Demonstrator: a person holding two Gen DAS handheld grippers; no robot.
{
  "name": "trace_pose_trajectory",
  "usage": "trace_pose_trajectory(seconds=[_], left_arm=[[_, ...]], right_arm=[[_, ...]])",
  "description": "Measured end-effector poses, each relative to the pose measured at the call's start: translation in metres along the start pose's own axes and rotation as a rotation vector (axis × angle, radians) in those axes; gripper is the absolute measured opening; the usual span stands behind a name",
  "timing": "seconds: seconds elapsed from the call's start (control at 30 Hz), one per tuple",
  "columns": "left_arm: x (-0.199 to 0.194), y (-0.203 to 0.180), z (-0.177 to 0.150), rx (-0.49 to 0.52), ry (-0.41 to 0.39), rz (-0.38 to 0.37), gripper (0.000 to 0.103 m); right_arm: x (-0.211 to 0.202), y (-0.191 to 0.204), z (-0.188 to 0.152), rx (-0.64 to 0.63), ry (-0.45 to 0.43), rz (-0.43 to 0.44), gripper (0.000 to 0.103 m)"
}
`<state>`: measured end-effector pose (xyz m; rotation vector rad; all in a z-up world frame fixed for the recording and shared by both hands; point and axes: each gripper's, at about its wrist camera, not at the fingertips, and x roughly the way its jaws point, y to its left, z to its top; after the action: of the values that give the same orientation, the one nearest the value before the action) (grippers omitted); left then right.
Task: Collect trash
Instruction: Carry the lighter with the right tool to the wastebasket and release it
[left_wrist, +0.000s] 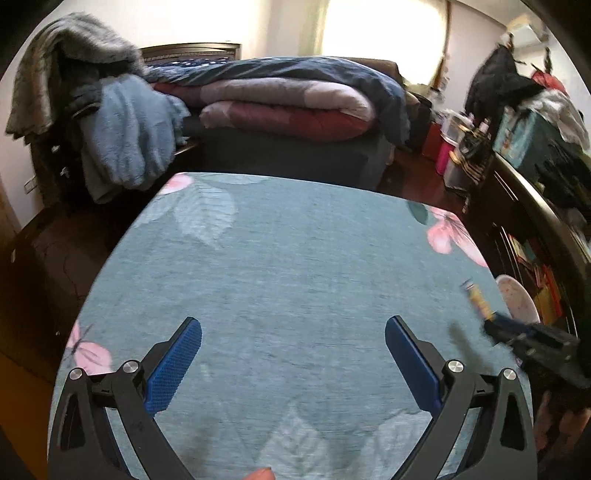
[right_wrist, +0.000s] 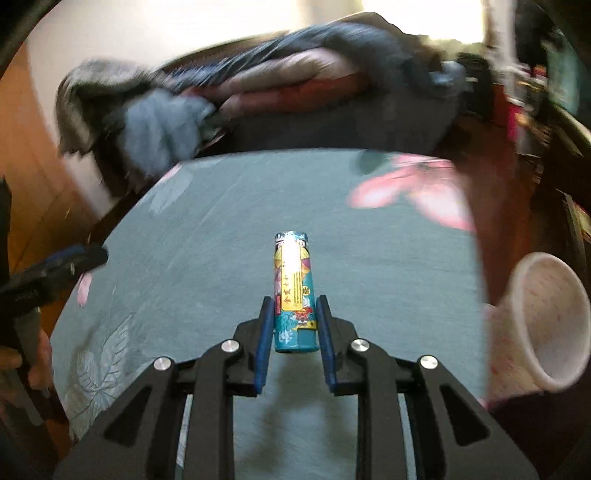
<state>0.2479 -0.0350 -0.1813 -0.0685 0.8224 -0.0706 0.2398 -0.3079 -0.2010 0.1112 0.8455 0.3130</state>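
My right gripper (right_wrist: 294, 308) is shut on a small teal and yellow printed tube (right_wrist: 293, 284), held above the teal flowered tablecloth (right_wrist: 207, 240). The tube points away from the camera. In the left wrist view the right gripper (left_wrist: 496, 326) shows blurred at the right edge with the tube (left_wrist: 478, 299) in it. My left gripper (left_wrist: 293, 341) is open and empty, low over the cloth (left_wrist: 295, 258). A pale speckled bin (right_wrist: 543, 321) stands beside the table's right edge; it also shows in the left wrist view (left_wrist: 517, 299).
Beyond the table is a bed with folded quilts (left_wrist: 288, 103) and a blue fleece (left_wrist: 125, 129) draped over a rack. A dark cluttered cabinet (left_wrist: 535, 192) runs along the right. My left gripper (right_wrist: 62, 266) shows at the left of the right wrist view.
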Motion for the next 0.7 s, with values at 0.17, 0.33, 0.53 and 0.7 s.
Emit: trace_pose_trajectory(seconds=[0.17, 0.33, 0.53, 0.7], left_arm=[[-0.002, -0.049, 0.005, 0.070, -0.019, -0.057, 0.099], [-0.002, -0.105, 0.008, 0.145, -0.037, -0.128, 0.099], [0.000, -0.149, 0.008, 0.218, -0.039, -0.169, 0.099], [-0.002, -0.159, 0.006, 0.240, -0.042, -0.166, 0.099]], right_arm=[[-0.048, -0.087, -0.011, 0.145, -0.114, -0.275, 0.024], [-0.060, -0.163, -0.020, 0.280, -0.136, -0.399, 0.024], [-0.037, -0.233, -0.026, 0.372, -0.117, -0.481, 0.026], [-0.034, -0.252, -0.024, 0.392, -0.149, -0.566, 0.060]])
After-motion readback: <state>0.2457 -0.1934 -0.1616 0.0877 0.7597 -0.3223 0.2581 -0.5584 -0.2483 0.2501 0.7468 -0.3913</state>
